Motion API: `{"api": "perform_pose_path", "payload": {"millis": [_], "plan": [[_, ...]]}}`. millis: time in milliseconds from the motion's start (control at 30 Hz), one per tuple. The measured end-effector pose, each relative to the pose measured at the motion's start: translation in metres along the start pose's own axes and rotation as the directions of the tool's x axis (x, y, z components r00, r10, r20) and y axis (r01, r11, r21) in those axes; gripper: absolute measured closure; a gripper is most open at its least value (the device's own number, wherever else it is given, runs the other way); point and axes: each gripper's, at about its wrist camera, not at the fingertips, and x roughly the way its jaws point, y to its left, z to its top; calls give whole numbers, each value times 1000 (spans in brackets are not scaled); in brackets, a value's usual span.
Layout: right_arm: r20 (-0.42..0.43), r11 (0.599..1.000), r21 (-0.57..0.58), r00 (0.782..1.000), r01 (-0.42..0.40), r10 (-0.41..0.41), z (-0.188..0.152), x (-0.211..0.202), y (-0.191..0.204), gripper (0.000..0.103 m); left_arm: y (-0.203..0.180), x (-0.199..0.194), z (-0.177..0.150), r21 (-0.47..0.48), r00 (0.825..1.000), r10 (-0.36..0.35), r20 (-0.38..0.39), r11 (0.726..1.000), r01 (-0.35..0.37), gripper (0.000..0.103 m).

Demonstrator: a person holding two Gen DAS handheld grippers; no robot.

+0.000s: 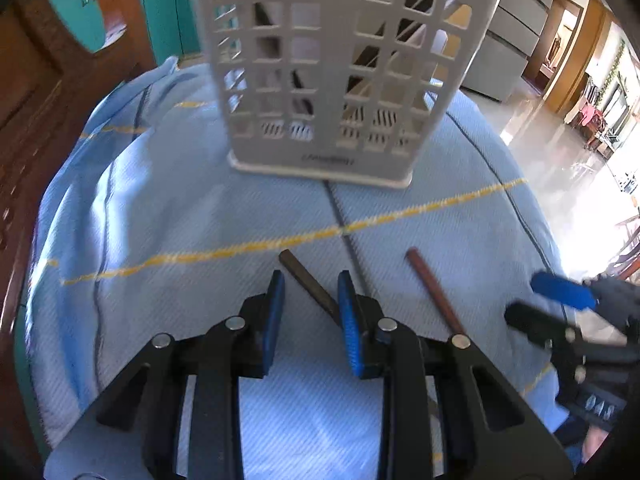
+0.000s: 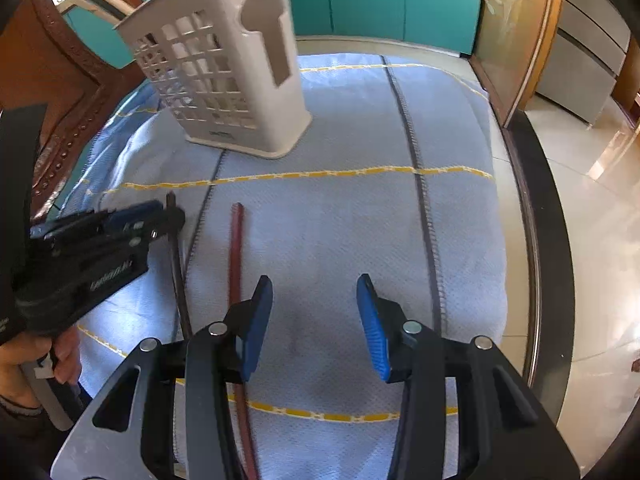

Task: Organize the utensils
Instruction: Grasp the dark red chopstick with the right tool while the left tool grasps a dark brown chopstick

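Both tongs stand released: left gripper (image 1: 311, 294) straddles the dark brown wooden chopstick (image 1: 308, 286), unclamped; right gripper (image 2: 314, 308) is empty. Next: clench, lift toward the white slotted plastic caddy (image 1: 336, 80) at twelve o'clock.

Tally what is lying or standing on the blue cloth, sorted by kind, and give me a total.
Thin chopstick-like sticks lying on the cloth: 2, the dark brown stick and the reddish-brown stick
White plastic lattice utensil holder, standing upright: 1
Total: 3
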Motion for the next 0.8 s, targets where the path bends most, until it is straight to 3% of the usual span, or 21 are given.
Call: {"api": "perform_pose_path", "payload": {"millis": [200, 400, 500, 567, 633, 667, 733, 767, 800], "plan": [[6, 999, -48, 1000, -20, 20, 1, 5, 18, 59, 25, -14, -18, -67, 998, -56, -24, 996, 54, 75], [-13, 995, -98, 1000, 27, -28, 6, 23, 38, 60, 38, -15, -5, -129, 997, -73, 12, 989, 74, 74], [9, 982, -165, 996, 88, -88, 6, 29, 52, 60, 33, -9, -3, -148, 998, -64, -7, 987, 62, 71], [18, 980, -180, 997, 82, -80, 6, 30, 56, 68, 27, -3, -3, -150, 998, -63, -27, 987, 58, 70], [21, 980, -182, 996, 84, -81, 6, 29, 56, 88, 21, -1, -5, -140, 999, -27, -28, 990, 23, 70], [20, 979, -184, 997, 82, -80, 5, 29, 56, 92, 17, -1, -5, -133, 1000, -5, -25, 991, 2, 70], [20, 981, -178, 997, 74, -71, 6, 29, 54, 95, 10, -2, -7, -126, 999, 29, -17, 992, -31, 72], [20, 984, -167, 998, 67, -64, 6, 28, 51, 96, 5, -2, -8, -112, 999, 44, -13, 993, -45, 82], [22, 985, -160, 998, 64, -61, 7, 28, 49, 96, 3, -4, -9, -108, 999, 45, -9, 993, -46, 84]]}}
